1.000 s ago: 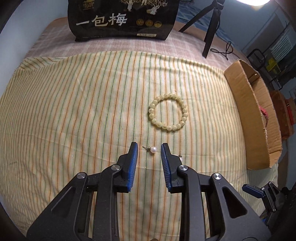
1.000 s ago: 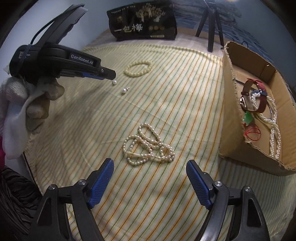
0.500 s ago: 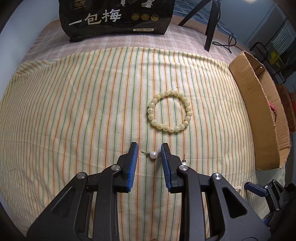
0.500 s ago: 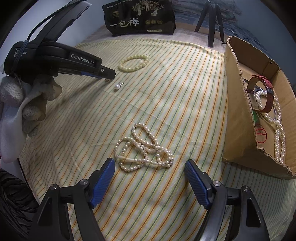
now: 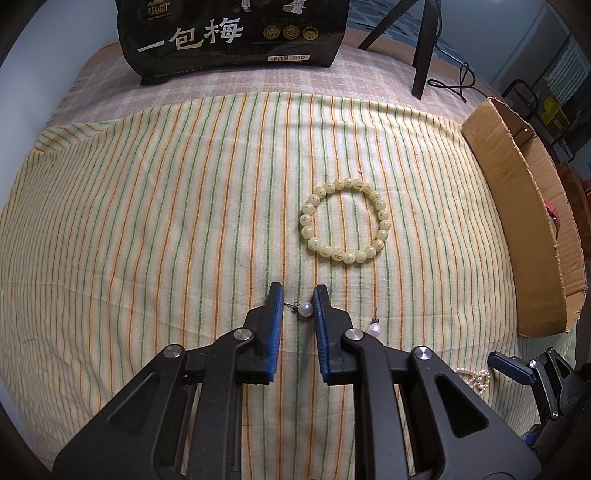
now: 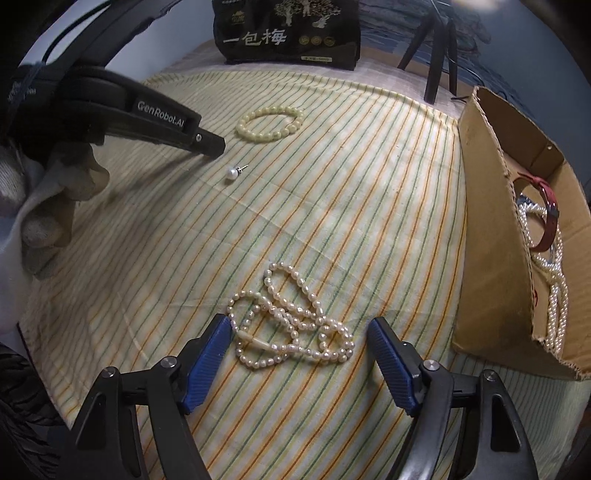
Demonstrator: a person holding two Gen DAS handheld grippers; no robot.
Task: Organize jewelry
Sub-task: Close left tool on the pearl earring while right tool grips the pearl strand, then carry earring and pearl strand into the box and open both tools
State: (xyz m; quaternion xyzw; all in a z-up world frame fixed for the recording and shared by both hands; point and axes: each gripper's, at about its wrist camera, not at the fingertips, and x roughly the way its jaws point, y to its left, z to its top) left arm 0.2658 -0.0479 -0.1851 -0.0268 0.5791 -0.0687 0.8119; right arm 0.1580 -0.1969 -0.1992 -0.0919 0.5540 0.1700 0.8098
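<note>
A pearl earring (image 5: 305, 308) lies on a striped cloth (image 5: 147, 221), directly between the two blue pads of the left gripper (image 5: 298, 305). Its long axis, from post to pearl, runs straight across the gap, pad to pad: the post tip reaches the left pad and the pearl sits against the right one. The jaws have just been closing and now stand narrow around the earring; whether they already pinch it cannot be told. A second earring (image 5: 373, 328) lies just right of that gripper, touching nothing. A bracelet (image 5: 345, 221) of pale yellow beads rests flat a little beyond the earring.

Nearer the cardboard box (image 6: 491, 258), the right gripper (image 6: 299, 343) has just been closing too, but its jaws are spread wide on either side of a tangled pearl necklace (image 6: 291, 325), not yet touching it. The box holds more pearls and a red strap. Behind the cloth stand a black bag (image 5: 232, 33) and a tripod (image 5: 421, 44).
</note>
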